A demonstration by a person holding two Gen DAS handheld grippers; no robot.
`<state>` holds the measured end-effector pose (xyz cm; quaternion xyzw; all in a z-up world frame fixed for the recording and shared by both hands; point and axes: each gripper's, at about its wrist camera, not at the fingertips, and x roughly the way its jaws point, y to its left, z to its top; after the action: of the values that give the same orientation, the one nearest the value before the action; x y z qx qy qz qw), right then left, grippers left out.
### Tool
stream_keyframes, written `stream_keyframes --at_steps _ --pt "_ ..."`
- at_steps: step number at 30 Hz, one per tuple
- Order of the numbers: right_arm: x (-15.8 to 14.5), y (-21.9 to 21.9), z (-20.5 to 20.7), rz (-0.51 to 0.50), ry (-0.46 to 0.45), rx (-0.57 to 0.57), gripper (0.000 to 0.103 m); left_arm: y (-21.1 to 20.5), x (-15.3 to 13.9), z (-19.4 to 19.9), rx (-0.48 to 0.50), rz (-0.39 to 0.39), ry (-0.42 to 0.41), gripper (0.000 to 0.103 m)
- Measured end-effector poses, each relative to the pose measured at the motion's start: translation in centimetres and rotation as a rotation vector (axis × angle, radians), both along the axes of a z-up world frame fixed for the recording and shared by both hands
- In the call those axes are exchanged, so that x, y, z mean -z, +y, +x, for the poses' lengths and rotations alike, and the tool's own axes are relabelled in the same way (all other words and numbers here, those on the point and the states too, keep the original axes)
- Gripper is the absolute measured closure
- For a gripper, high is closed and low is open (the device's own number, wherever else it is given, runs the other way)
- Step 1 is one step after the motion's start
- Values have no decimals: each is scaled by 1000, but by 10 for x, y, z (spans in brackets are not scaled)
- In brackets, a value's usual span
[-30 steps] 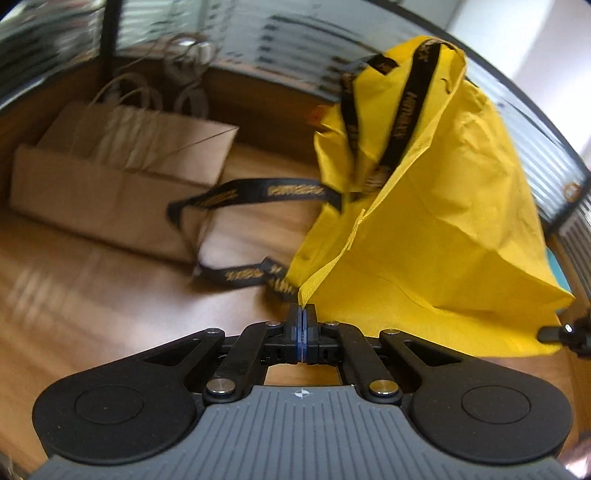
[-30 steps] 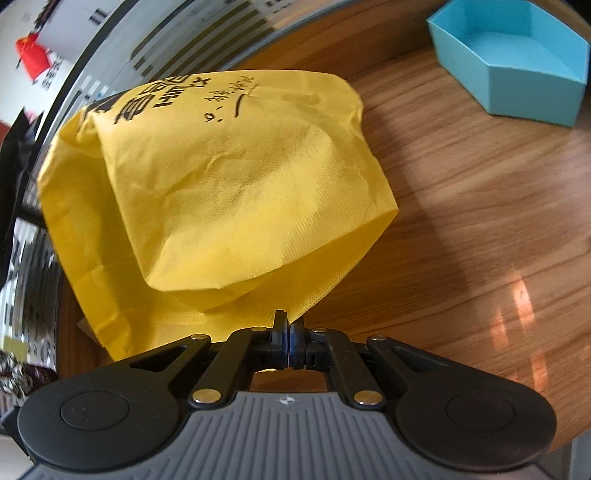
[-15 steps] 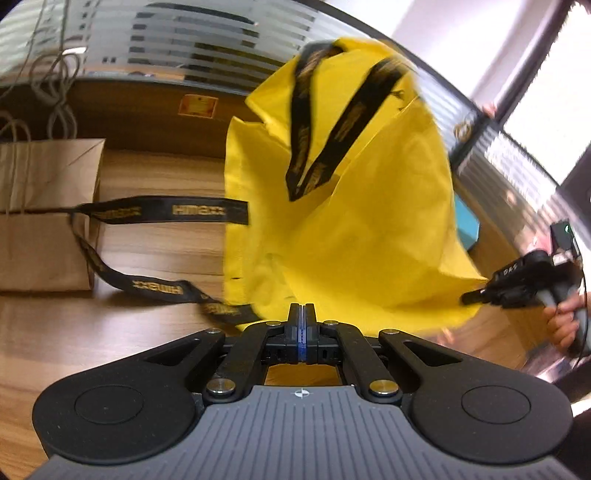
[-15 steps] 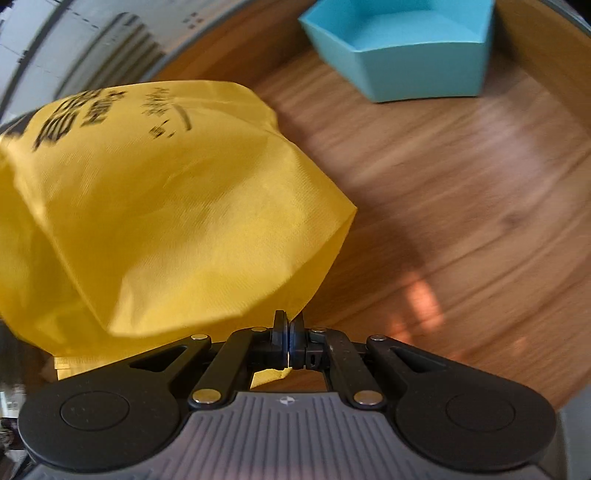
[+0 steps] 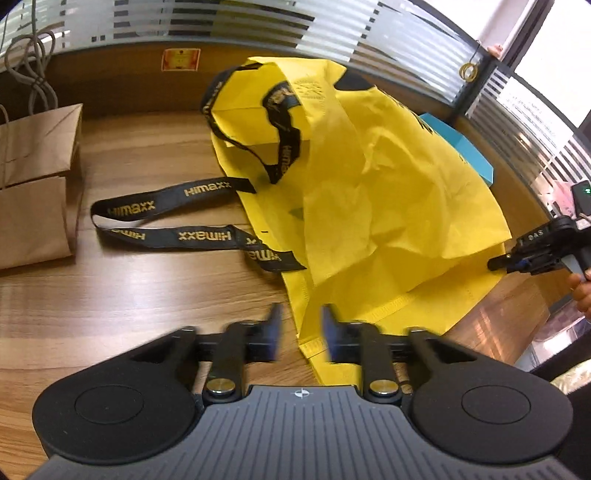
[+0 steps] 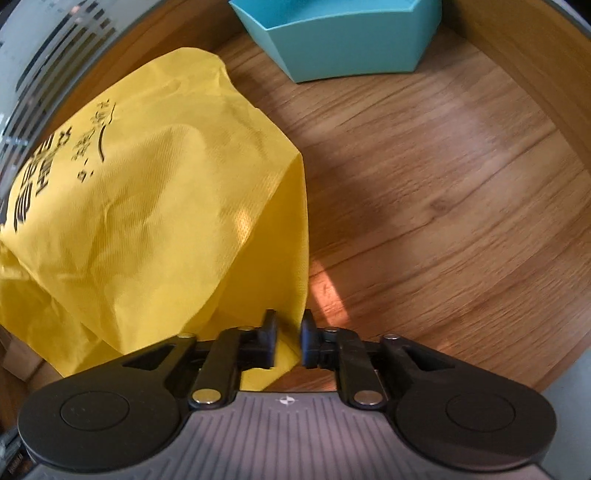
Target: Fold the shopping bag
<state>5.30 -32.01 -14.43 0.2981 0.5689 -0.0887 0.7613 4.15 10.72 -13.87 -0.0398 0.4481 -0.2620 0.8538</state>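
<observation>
The yellow shopping bag lies crumpled on the wooden table, its black printed straps trailing to the left. My left gripper is opening, blurred, and the bag's near corner lies loose between its parted jaws. In the right wrist view the bag bulges at the left. My right gripper is opening too, with the bag's other corner in the gap and the pads clear of it. The right gripper also shows at the bag's right edge in the left wrist view, held by a hand.
A folded brown paper bag lies at the left. A teal open box stands beyond the yellow bag. A wooden ledge and striped glass wall run along the table's far side.
Both grippers were shut on the bag's corners and have let go, their jaws now apart. The bag has dropped from hanging onto the table and settled flatter.
</observation>
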Motion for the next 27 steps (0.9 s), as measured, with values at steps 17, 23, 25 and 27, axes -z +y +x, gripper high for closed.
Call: stream_keyframes --at_steps 17,23,25,27 --pt "-62 18 -9 55 -143 -21 77 -33 32 42 55 14 45 60" --pt "-70 23 -1 167 -168 35 77 -38 36 47 87 -3 41 62" --pt "-69 25 3 211 -166 66 76 -40 36 48 92 -13 39 66" --pt "-65 27 7 236 -156 91 76 -43 37 50 89 -28 47 73"
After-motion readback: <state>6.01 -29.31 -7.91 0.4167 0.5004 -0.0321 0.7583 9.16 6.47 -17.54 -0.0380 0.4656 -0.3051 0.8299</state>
